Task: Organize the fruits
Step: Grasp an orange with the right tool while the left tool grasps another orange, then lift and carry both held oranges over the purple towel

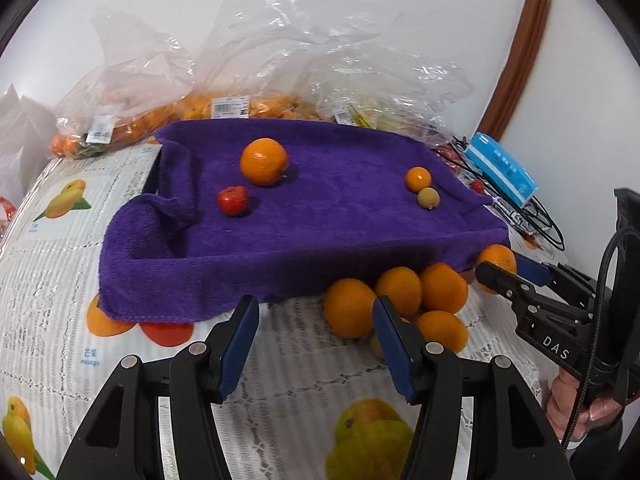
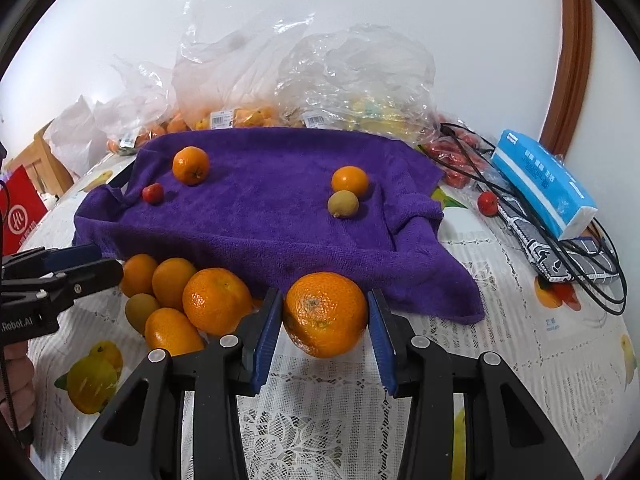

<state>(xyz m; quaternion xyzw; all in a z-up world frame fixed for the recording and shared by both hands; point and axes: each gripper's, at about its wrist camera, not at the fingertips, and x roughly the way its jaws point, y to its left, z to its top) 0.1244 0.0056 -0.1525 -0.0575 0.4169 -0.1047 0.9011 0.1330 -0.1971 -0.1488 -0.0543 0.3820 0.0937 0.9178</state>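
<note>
A purple towel covers a tray on the table. On it lie a large orange, a small red fruit, a small orange and a green-brown fruit. A pile of oranges lies in front of the towel. My right gripper has its pads on both sides of one orange. My left gripper is open and empty, left of the pile.
Clear plastic bags of fruit line the wall behind the towel. A blue tissue pack, black cables and a loose red fruit lie to the right. The lace tablecloth has printed fruit.
</note>
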